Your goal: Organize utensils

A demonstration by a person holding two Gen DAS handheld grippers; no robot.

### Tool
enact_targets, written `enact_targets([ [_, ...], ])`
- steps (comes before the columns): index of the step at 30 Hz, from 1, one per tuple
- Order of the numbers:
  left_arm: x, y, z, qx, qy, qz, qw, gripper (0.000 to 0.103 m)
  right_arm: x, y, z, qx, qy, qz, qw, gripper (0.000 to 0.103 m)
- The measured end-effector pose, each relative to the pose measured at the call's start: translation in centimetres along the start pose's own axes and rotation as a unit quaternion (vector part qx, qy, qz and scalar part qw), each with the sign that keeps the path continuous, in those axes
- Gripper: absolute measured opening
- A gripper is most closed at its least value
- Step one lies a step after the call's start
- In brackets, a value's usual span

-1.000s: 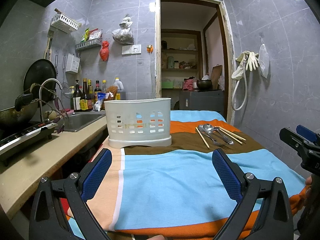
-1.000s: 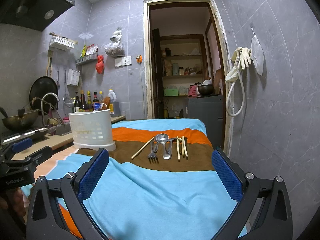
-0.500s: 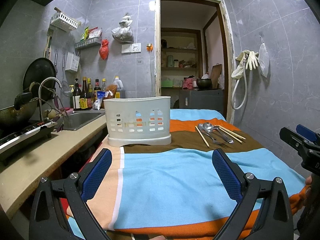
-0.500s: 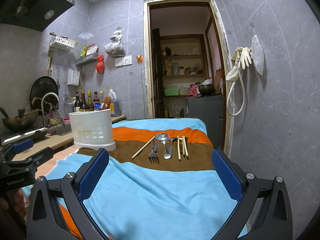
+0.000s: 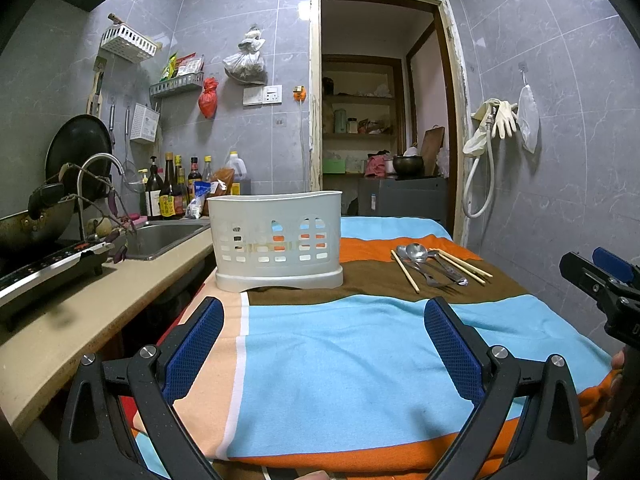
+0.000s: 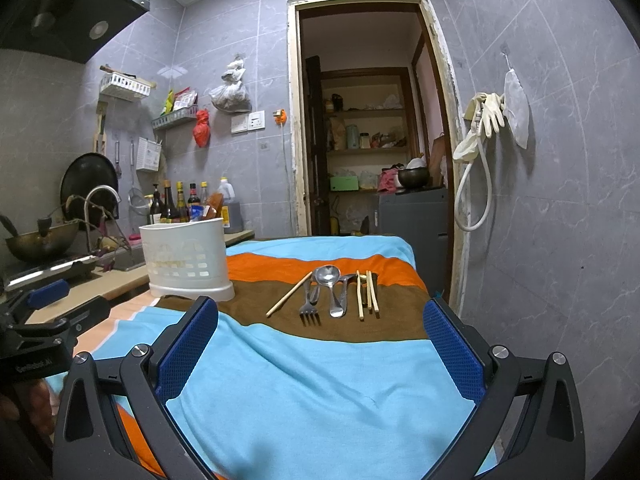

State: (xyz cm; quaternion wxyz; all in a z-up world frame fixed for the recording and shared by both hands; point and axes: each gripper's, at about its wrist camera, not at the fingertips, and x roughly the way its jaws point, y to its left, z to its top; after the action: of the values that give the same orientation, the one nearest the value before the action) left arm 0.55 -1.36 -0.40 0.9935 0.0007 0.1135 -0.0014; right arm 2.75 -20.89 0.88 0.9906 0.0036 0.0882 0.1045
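The left gripper [image 5: 324, 344] is held low over the near edge of a striped cloth [image 5: 340, 352], its blue-padded fingers [image 5: 194, 346] spread wide with nothing between them. The right gripper [image 6: 320, 350] is held the same way, jaws wide apart and empty, over the light blue stripe of the cloth.

Ahead of the right gripper, on the brown stripe, the utensils are laid in a loose row: a single chopstick [image 6: 289, 294] angled at the left, a fork [image 6: 309, 307] with tines toward the camera, two spoons [image 6: 329, 280] overlapping beside it, and more chopsticks [image 6: 368, 294] at the right.

Well to the left of the utensils, a white slotted caddy [image 5: 276, 236] is seen standing upright at the cloth's left edge. Beyond it lie a counter with a sink [image 5: 160, 238], a row of bottles [image 5: 172, 194], and an open doorway [image 5: 380, 120] at the back.
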Motion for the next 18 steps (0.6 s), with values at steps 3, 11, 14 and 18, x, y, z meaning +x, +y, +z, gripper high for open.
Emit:
enact_targets([
  [3, 0.01, 0.0, 0.0, 0.0, 0.0, 0.0, 1.0, 0.098, 0.0, 0.02, 0.03, 0.0, 0.0, -0.001, 1.0, 0.103],
  [11, 0.04, -0.04, 0.01, 0.0, 0.001, 0.0, 1.0, 0.098, -0.02, 0.03, 0.05, 0.0, 0.0, 0.0, 1.0, 0.103],
  [14, 0.05, -0.05, 0.02, 0.0, 0.001, 0.0, 1.0, 0.098, 0.02, 0.01, 0.05, 0.0, 0.0, -0.001, 1.0, 0.103],
  [18, 0.1, -0.11, 0.01, 0.0, 0.002, 0.0, 1.0, 0.098, 0.02, 0.02, 0.03, 0.0, 0.001, -0.001, 1.0, 0.103],
])
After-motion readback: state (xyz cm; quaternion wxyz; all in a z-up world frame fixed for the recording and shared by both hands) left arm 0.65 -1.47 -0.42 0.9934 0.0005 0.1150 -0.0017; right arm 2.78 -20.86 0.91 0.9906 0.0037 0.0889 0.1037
